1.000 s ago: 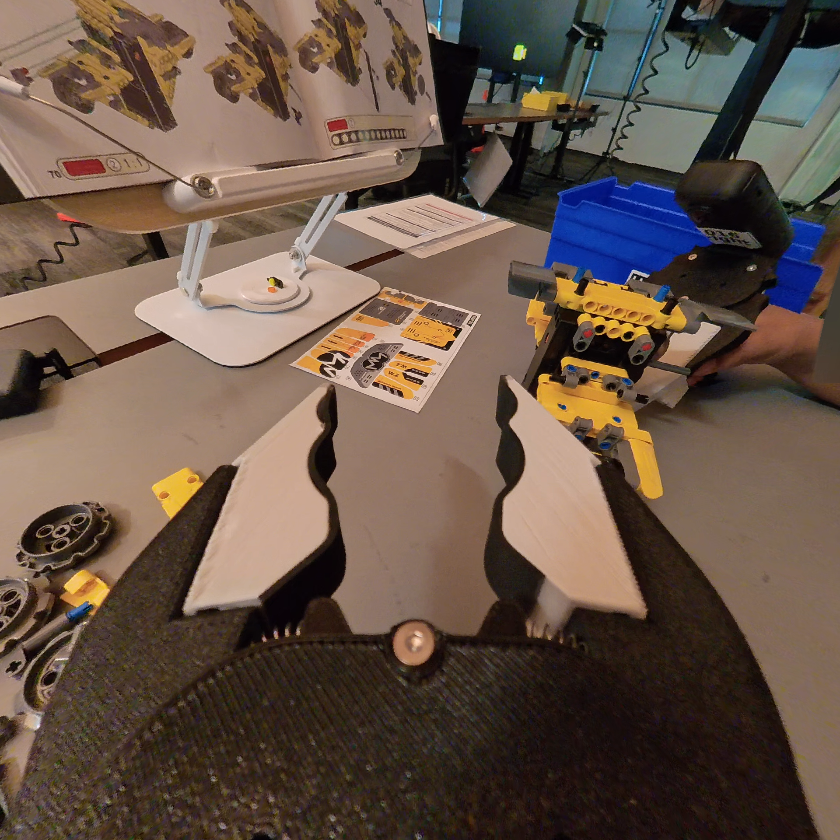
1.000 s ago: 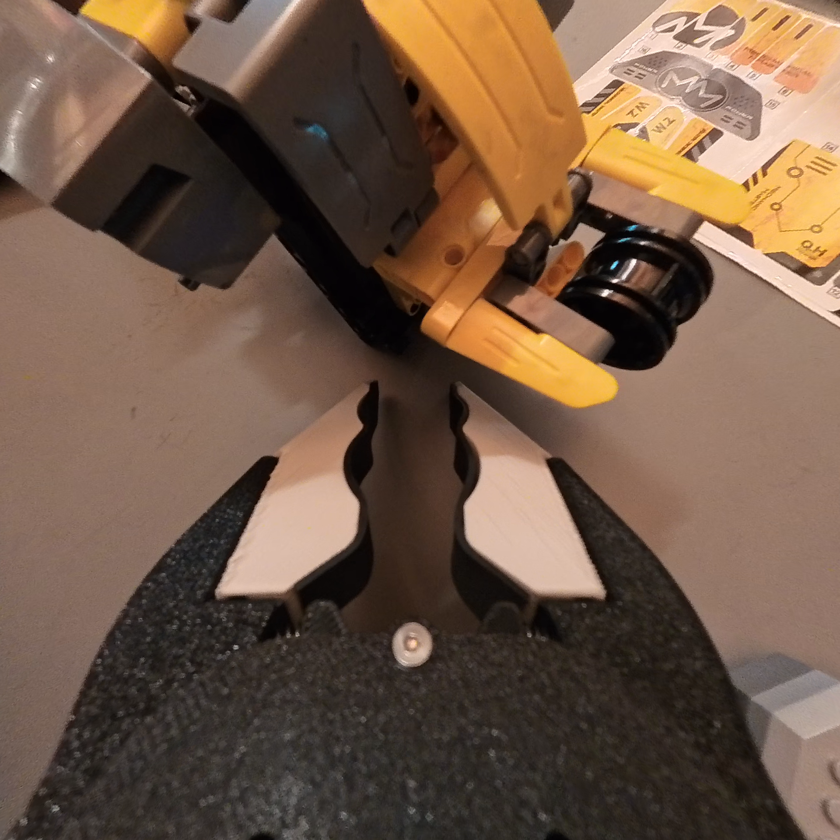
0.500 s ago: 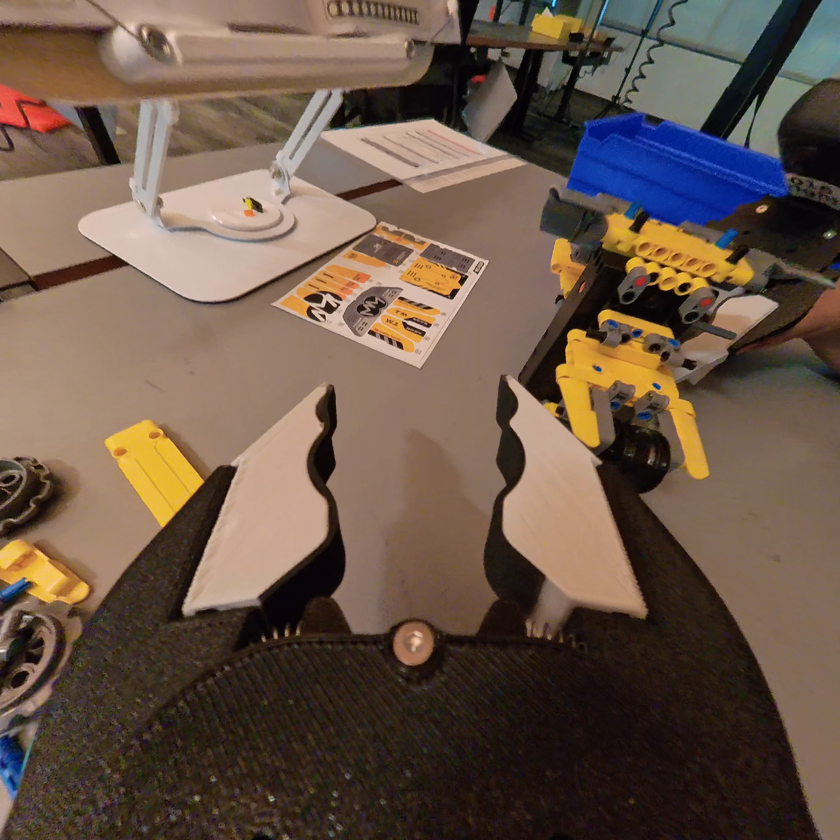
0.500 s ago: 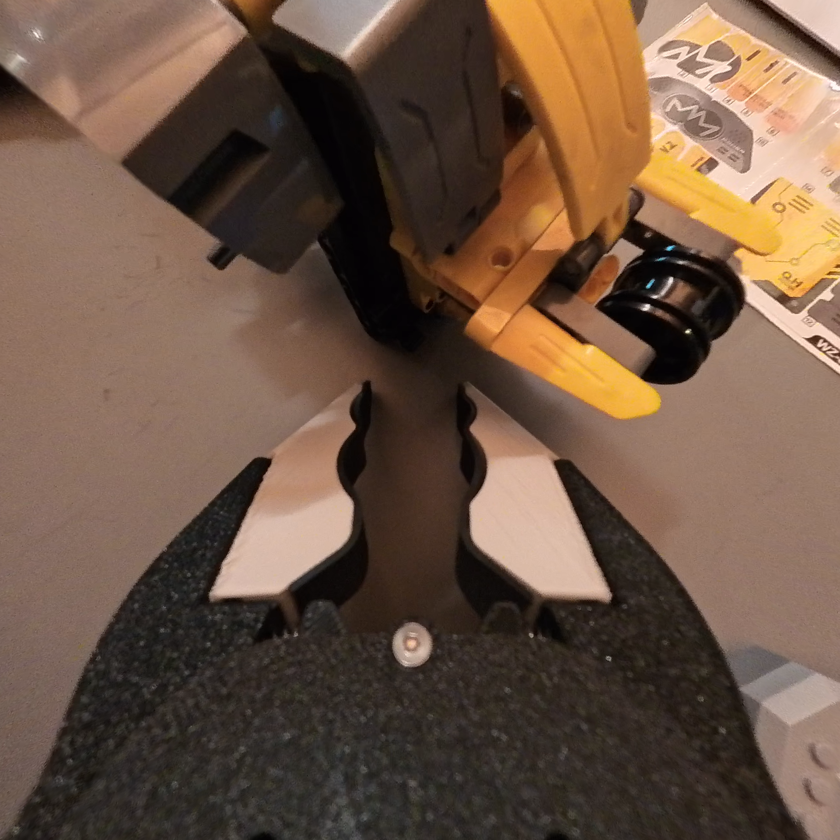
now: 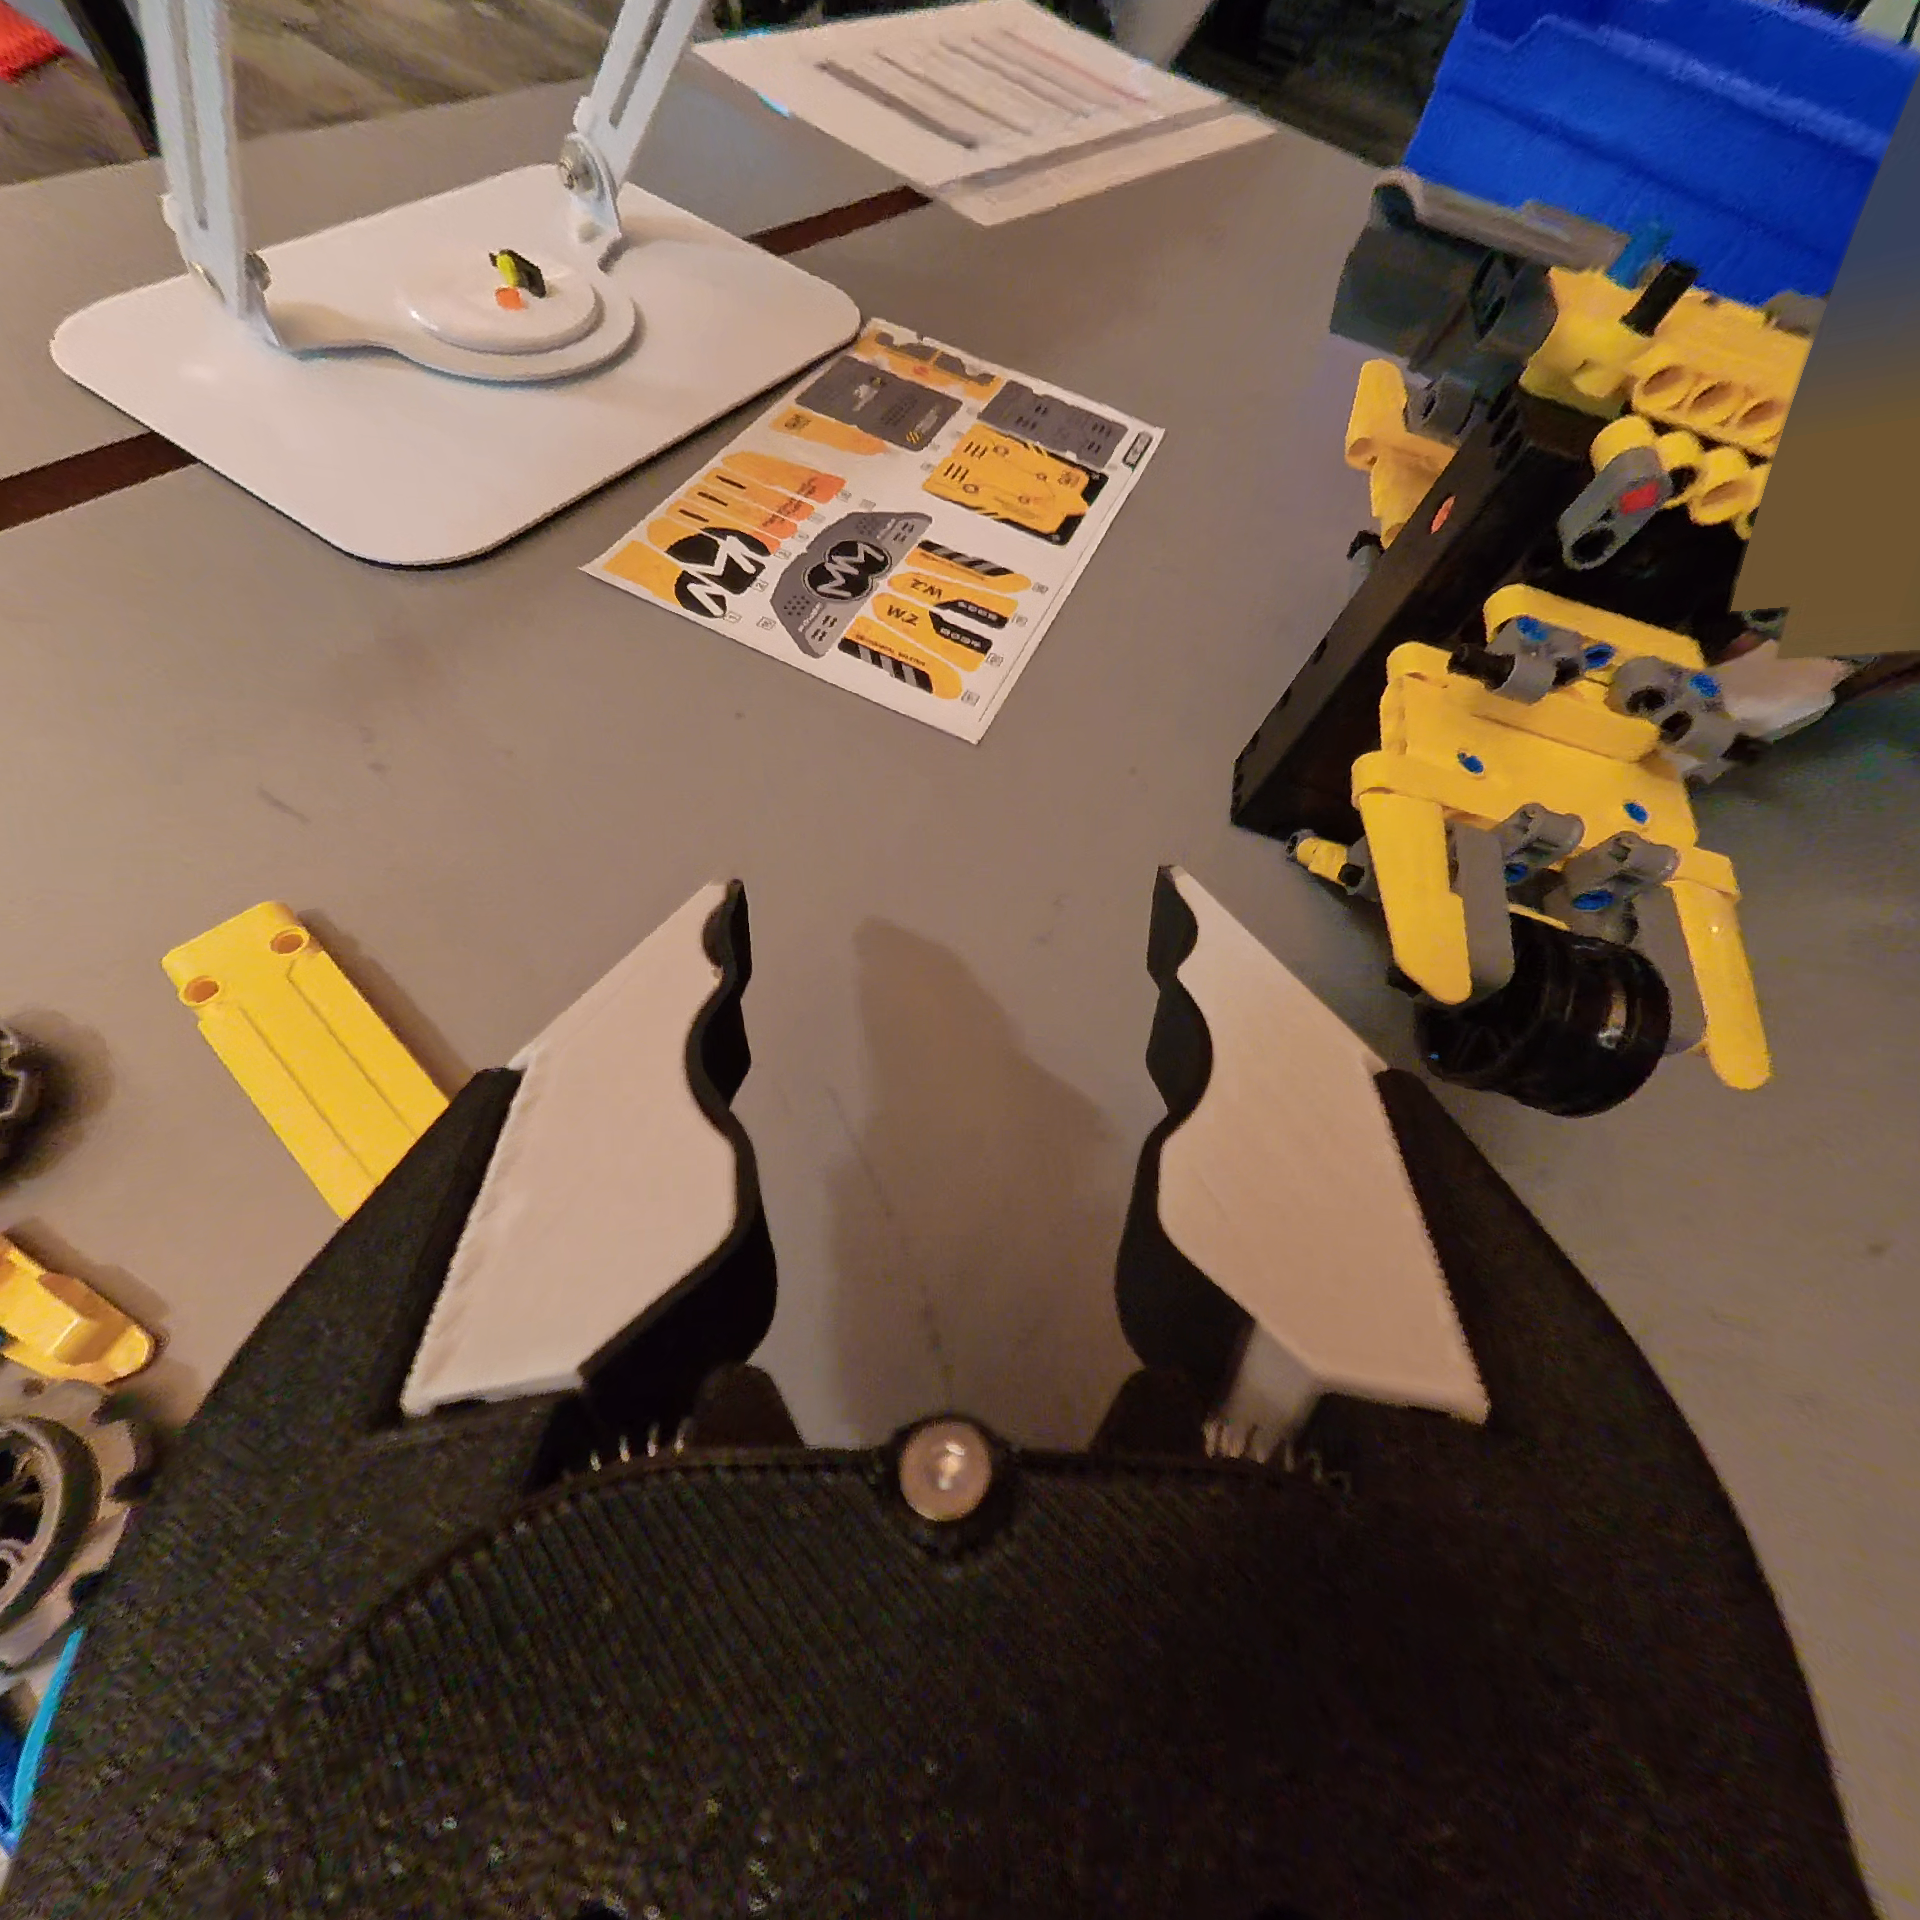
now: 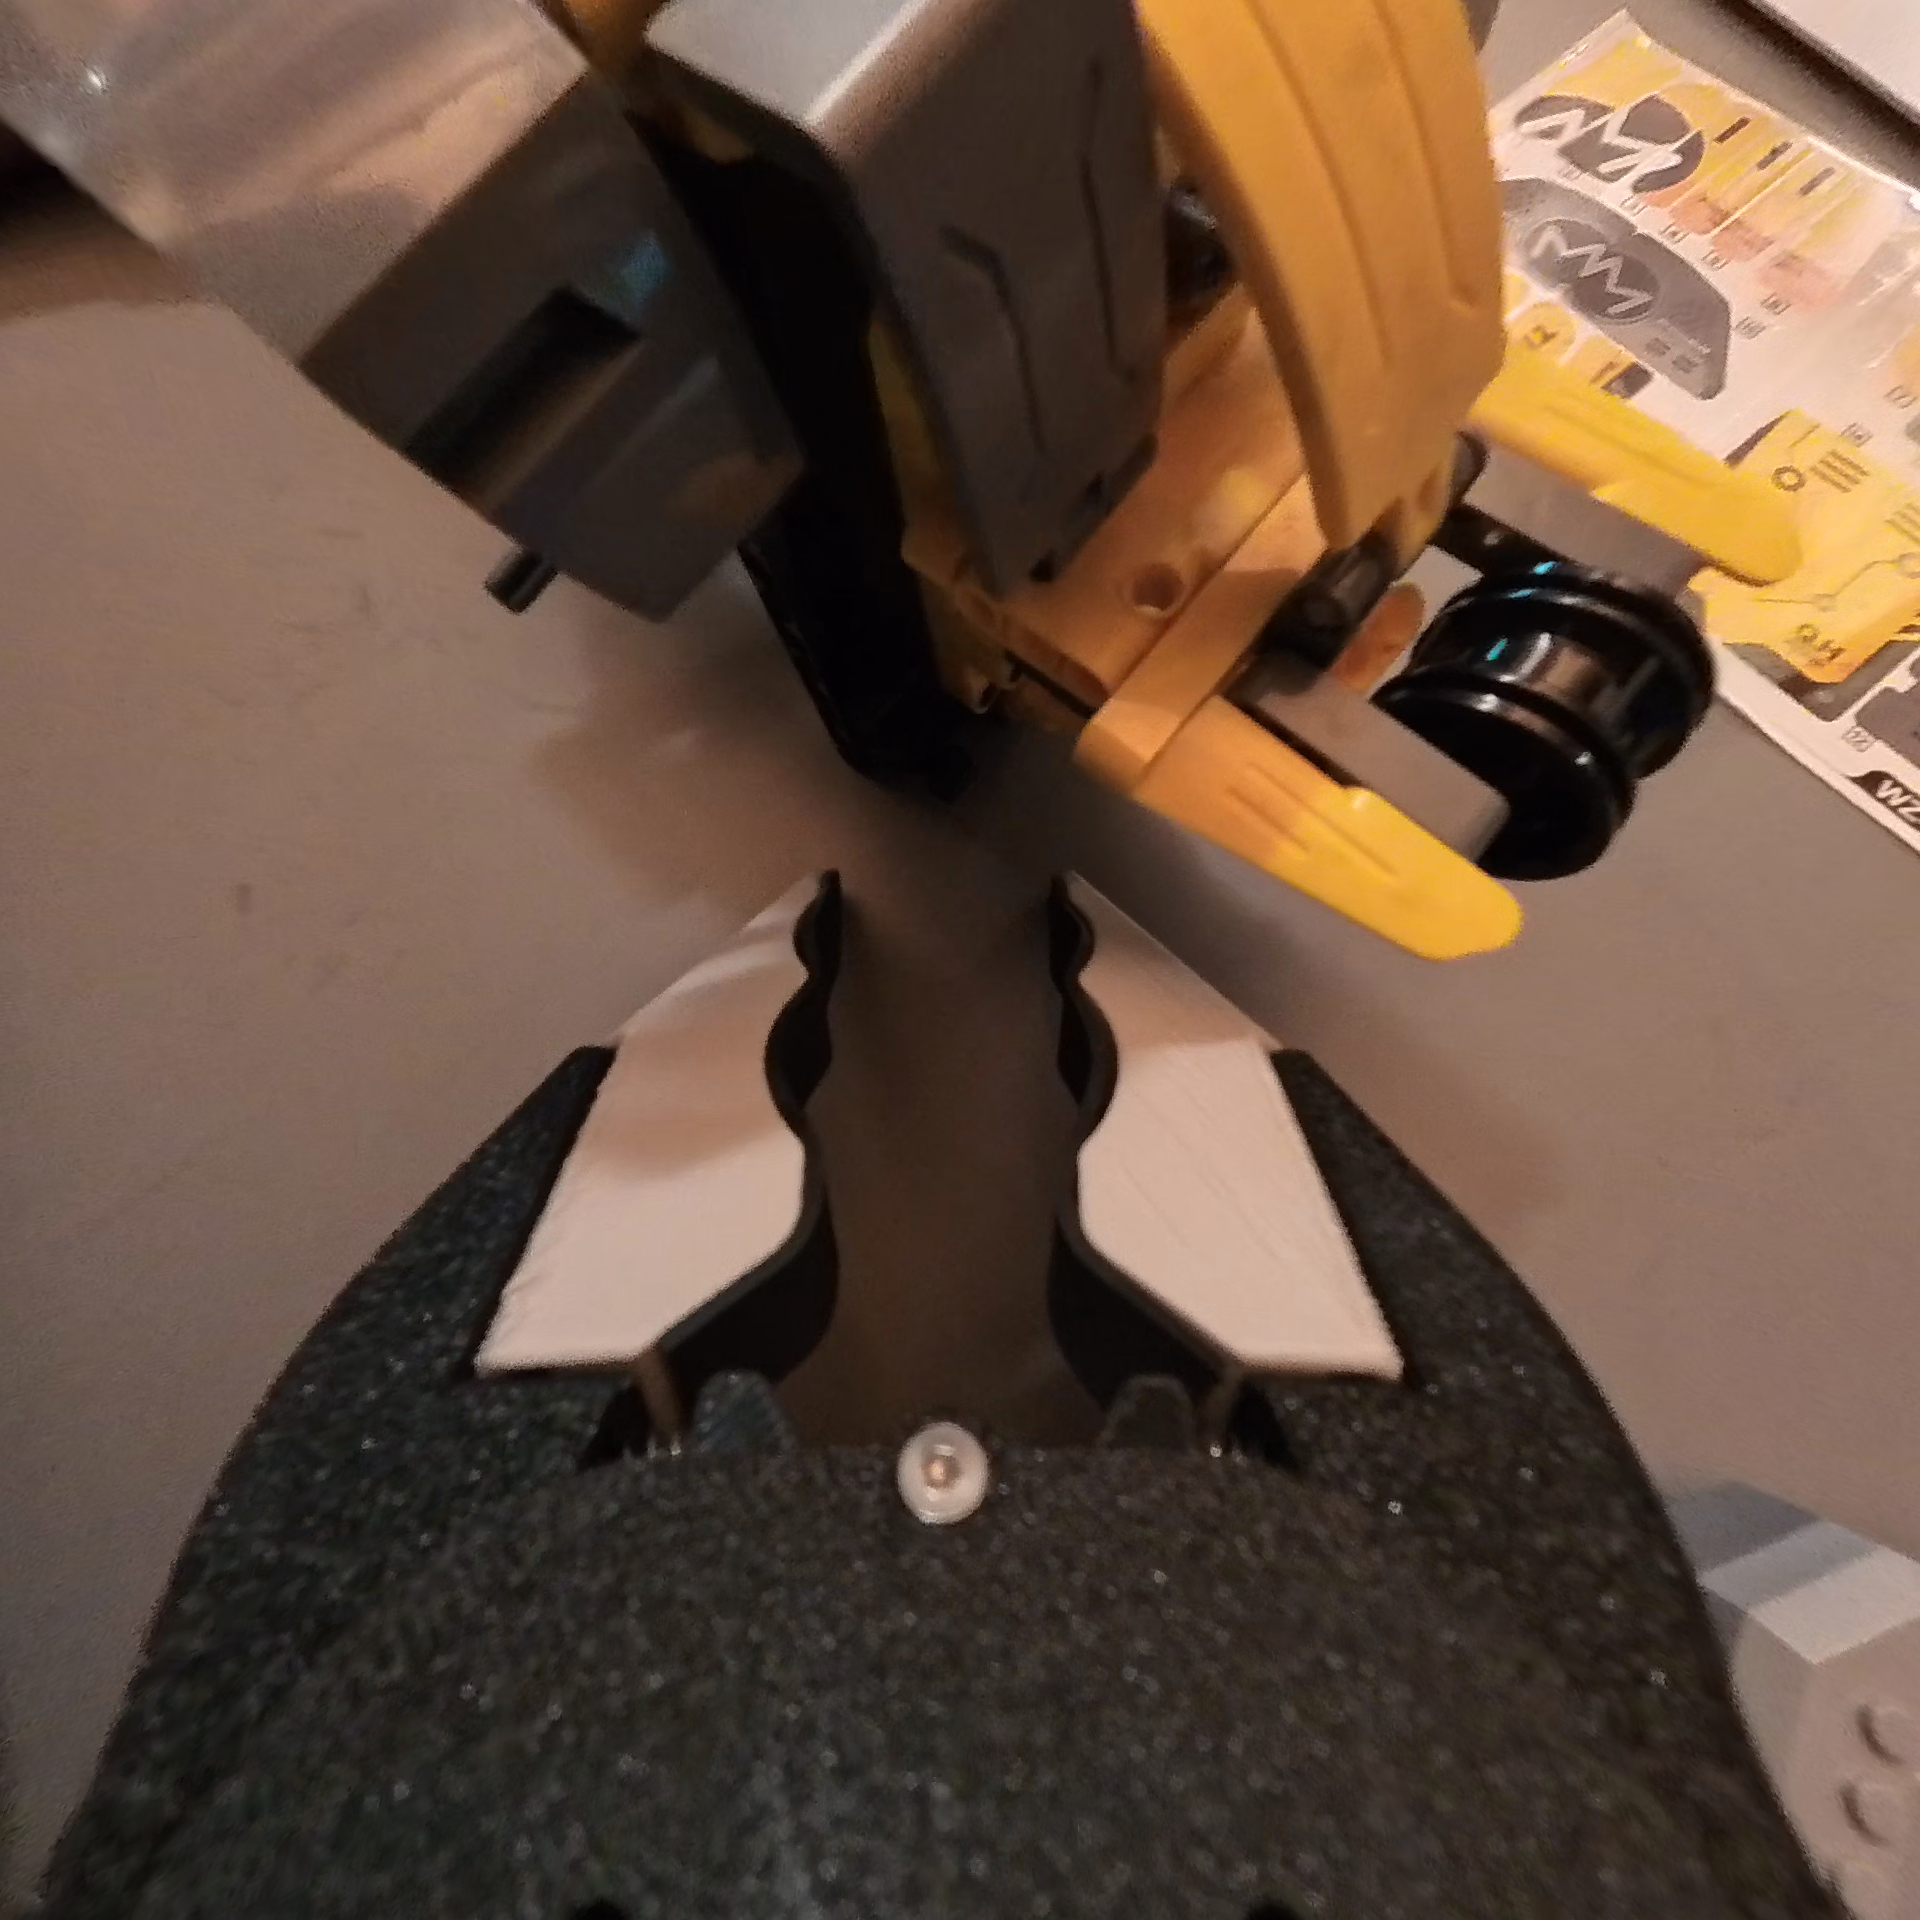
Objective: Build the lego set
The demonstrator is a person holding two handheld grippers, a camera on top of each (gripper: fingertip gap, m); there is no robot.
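A yellow, black and grey brick-built model [image 5: 1507, 727] stands on the grey table [image 5: 520, 779], with a black wheel [image 5: 1548, 1023] between two yellow prongs at its front. My left gripper [image 5: 948, 899] is open and empty, low over bare table, to the left of the model and apart from it. In the right wrist view the model [image 6: 1039, 364] fills the top, with its black wheel [image 6: 1538, 675] at the right. My right gripper [image 6: 943, 899] is open by a narrow gap and empty, its tips just short of the model's black underside.
A sticker sheet [image 5: 883, 530] lies ahead of the left gripper, with a white stand base [image 5: 416, 416] behind it. A yellow panel piece [image 5: 301, 1049], a small yellow part [image 5: 62, 1330] and toothed wheels [image 5: 52, 1507] lie at the left. A blue bin [image 5: 1662, 135] and papers [image 5: 987, 104] are at the back. A grey brick [image 6: 1818, 1662] lies by the right gripper.
The left gripper has tipped down and moved closer to the table and model; the stand's top has left the view. The right gripper's jaws have opened slightly and it has neared the model.
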